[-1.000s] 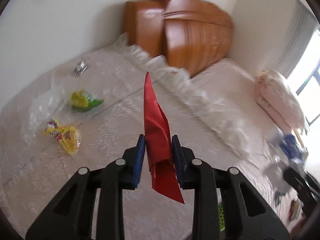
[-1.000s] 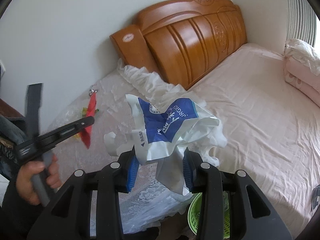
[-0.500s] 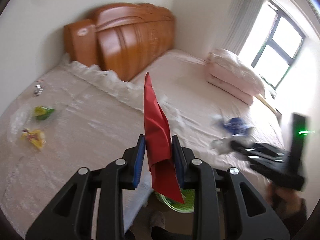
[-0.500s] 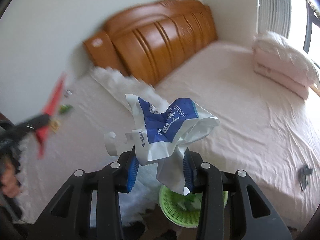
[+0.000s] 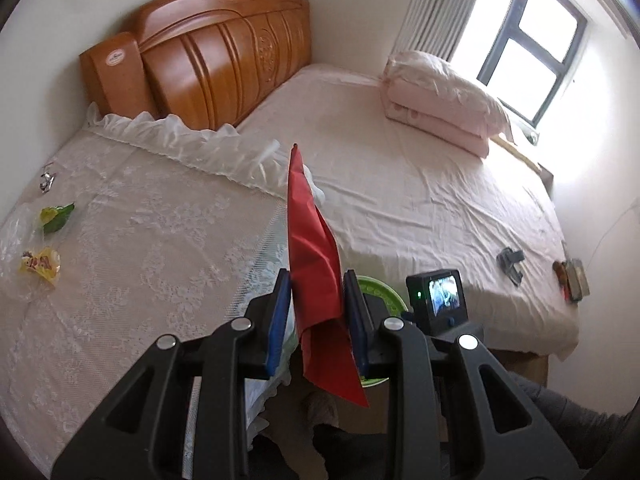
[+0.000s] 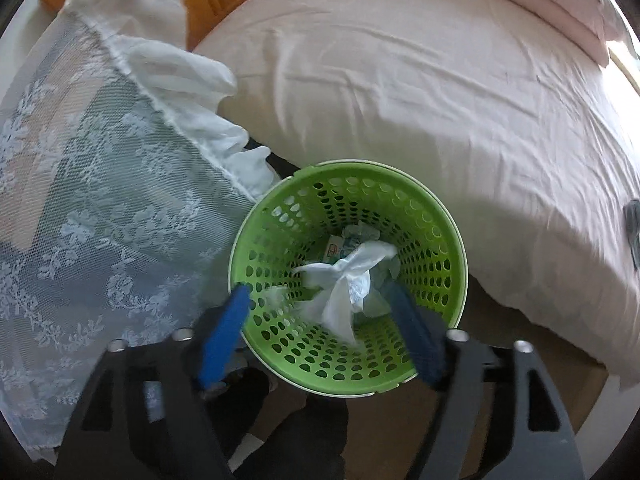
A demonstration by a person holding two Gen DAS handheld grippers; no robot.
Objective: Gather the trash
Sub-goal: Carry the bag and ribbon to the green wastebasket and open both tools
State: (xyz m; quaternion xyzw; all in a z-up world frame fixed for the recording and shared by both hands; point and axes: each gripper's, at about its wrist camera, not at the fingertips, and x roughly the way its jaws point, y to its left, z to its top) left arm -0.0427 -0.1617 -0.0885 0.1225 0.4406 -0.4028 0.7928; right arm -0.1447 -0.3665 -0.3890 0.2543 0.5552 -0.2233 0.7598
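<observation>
The right gripper (image 6: 320,304), pointing down over the green perforated basket (image 6: 424,208), has just been opening its jaws; nothing sits between them, and the crumpled white wrapper (image 6: 348,276) lies inside on other trash. The left gripper (image 5: 316,308) clamps a red wrapper (image 5: 312,264). Yellow (image 5: 40,264) and green (image 5: 58,216) wrappers lie on the lace cover (image 5: 152,240), well apart from the basket.

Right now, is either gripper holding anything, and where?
The left gripper pinches the red wrapper near its lower end. The right gripper, jaws just opened, holds nothing; the white bag lies in the basket.
</observation>
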